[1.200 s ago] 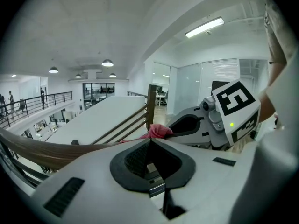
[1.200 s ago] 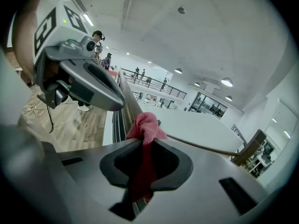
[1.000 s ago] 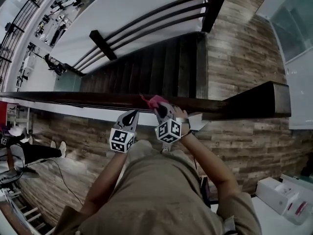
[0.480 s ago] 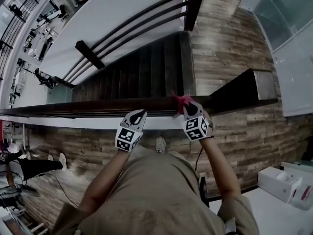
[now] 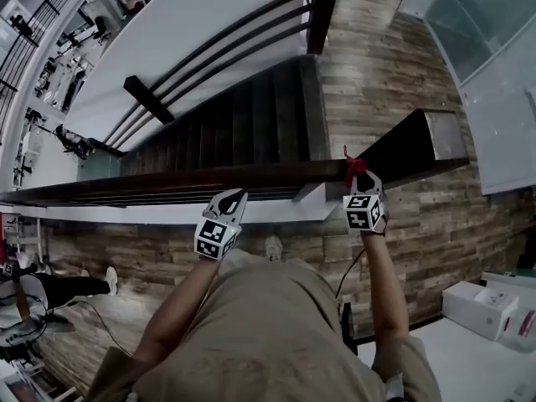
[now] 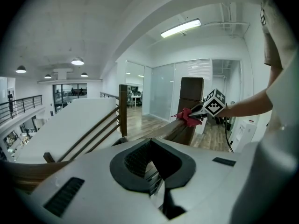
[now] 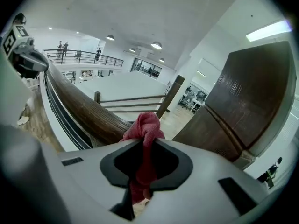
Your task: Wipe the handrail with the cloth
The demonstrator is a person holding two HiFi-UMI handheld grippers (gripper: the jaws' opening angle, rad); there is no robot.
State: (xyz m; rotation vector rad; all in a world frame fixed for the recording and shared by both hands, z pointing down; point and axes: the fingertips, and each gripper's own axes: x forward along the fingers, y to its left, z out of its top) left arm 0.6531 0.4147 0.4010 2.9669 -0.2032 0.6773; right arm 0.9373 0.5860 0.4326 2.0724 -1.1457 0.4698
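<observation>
A dark wooden handrail (image 5: pixel 209 175) crosses the head view from left to right and ends at a thick dark post (image 5: pixel 419 145). My right gripper (image 5: pixel 358 182) is shut on a red cloth (image 5: pixel 354 166) that presses on the rail close to the post. In the right gripper view the cloth (image 7: pixel 145 127) bunches out of the jaws against the rail (image 7: pixel 79 106). My left gripper (image 5: pixel 228 201) hovers just this side of the rail, shut and holding nothing. The left gripper view shows the cloth (image 6: pixel 189 116) and the right gripper (image 6: pixel 198 111) far along the rail.
Beyond the rail a dark staircase (image 5: pixel 243 120) drops away, with a second railing (image 5: pixel 226 40) on its far side. Wood plank floor (image 5: pixel 394 65) lies to the right, and glass partitions (image 5: pixel 494 48) stand at the far right. White boxes (image 5: pixel 486 308) sit on the floor near my right.
My right gripper has slid the red cloth rightward along the handrail, from near the left gripper to beside the post. The left gripper has stayed about where it was.
</observation>
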